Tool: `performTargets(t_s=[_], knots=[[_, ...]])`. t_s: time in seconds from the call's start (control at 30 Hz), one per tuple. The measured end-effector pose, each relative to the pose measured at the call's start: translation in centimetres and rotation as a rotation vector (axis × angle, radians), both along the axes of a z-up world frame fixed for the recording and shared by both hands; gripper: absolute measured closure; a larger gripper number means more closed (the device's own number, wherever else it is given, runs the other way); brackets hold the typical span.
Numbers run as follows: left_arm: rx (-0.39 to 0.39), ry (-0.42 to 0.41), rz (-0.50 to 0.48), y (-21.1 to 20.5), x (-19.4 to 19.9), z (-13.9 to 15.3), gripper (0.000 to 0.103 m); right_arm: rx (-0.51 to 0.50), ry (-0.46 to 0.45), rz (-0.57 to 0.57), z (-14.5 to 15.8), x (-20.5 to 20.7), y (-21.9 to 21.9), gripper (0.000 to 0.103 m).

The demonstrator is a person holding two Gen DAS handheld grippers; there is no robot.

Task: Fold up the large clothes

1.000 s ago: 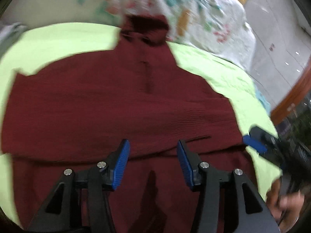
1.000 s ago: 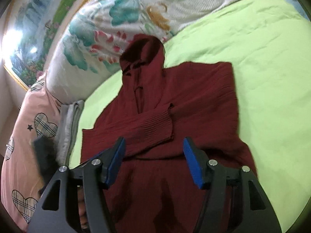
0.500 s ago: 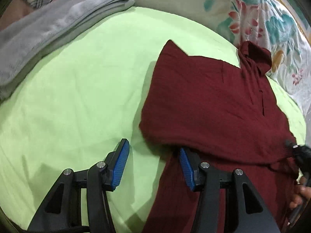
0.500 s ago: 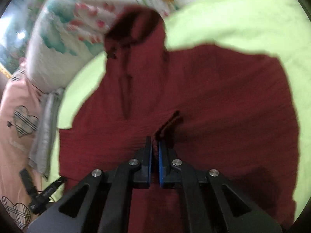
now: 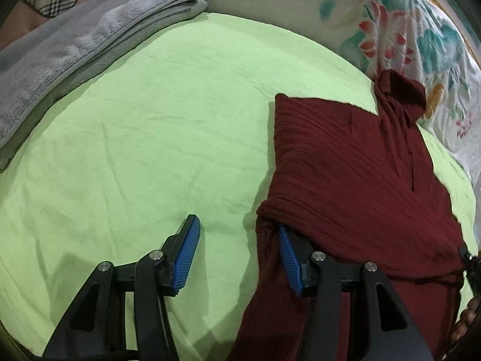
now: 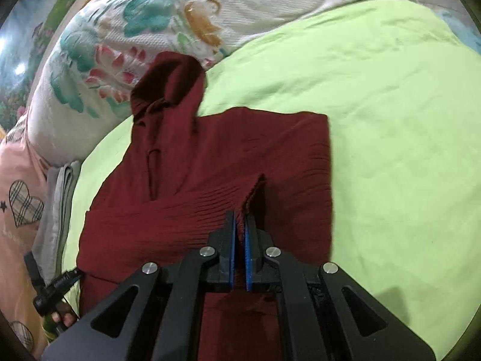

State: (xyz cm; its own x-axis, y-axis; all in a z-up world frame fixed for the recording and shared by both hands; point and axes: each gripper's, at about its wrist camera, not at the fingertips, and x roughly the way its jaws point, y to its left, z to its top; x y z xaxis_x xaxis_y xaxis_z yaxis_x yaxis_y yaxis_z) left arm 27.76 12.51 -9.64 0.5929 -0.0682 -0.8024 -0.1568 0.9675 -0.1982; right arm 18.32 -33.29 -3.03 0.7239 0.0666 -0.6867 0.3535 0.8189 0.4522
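Observation:
A dark red hooded sweater (image 5: 354,174) lies on the lime green bed sheet (image 5: 144,138), hood toward the pillows, both sleeves folded across the chest. My left gripper (image 5: 237,249) is open at the sweater's left edge; its right finger (image 5: 288,258) is tucked under the folded sleeve, its left finger on bare sheet. In the right wrist view the sweater (image 6: 192,186) fills the middle. My right gripper (image 6: 239,234) is shut on the ribbed cuff (image 6: 252,192) of the sleeve lying across the chest.
A folded grey towel (image 5: 75,42) lies at the far left of the bed. A floral quilt (image 5: 421,30) and a pink heart-print pillow (image 6: 21,204) are bunched behind the hood. The green sheet (image 6: 390,120) stretches to the sweater's right.
My right gripper has closed on the sleeve cuff and stays shut. My left gripper has swung from above the sweater's middle to its left edge, sliding one finger under the fold.

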Motion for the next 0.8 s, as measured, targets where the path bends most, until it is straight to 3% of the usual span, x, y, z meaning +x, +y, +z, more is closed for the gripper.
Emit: performTargets(t_s=[0.07,0.2,0.27,0.33,0.43,0.53,0.67,0.7,0.77,0.8], knots=[[0.020,0.013,-0.023,-0.1,-0.3,0.1,0.049,0.012,0.043,-0.019,-0.3,0.1,-0.2,0.093],[0.011,0.021,-0.023,0.6,-1.5,1.0,0.052,-0.154,-0.016,-0.105,2.6,-1.9,0.7,0.093],[-0.030,0.002,-0.014,1.0,-2.4,1.9,0.052,-0.153,-0.087,-0.061,3.8,-2.3,1.6,0.093],[-0.087,-0.040,-0.041,0.6,-2.7,3.1,0.052,-0.093,-0.101,0.047,3.5,-1.3,2.7,0.093],[-0.115,-0.067,-0.115,-1.5,-2.1,4.1,0.051,-0.039,0.017,0.184,0.9,1.4,4.2,0.093],[-0.060,-0.071,-0.159,-3.6,-1.2,4.5,0.051,-0.083,0.126,0.155,-1.0,2.5,4.0,0.093],[-0.062,-0.052,-0.196,-5.2,0.3,4.1,0.051,-0.033,0.079,0.133,0.0,2.5,2.3,0.091],[-0.062,-0.046,-0.201,-5.5,0.7,4.0,0.051,-0.033,0.064,0.134,0.6,2.6,2.0,0.089],[-0.062,-0.036,-0.211,-6.4,1.7,4.0,0.051,-0.005,0.030,0.131,1.4,3.3,1.3,0.062],[-0.064,-0.032,-0.215,-6.9,2.2,4.1,0.051,0.008,0.017,0.130,1.9,3.6,1.3,0.059]])
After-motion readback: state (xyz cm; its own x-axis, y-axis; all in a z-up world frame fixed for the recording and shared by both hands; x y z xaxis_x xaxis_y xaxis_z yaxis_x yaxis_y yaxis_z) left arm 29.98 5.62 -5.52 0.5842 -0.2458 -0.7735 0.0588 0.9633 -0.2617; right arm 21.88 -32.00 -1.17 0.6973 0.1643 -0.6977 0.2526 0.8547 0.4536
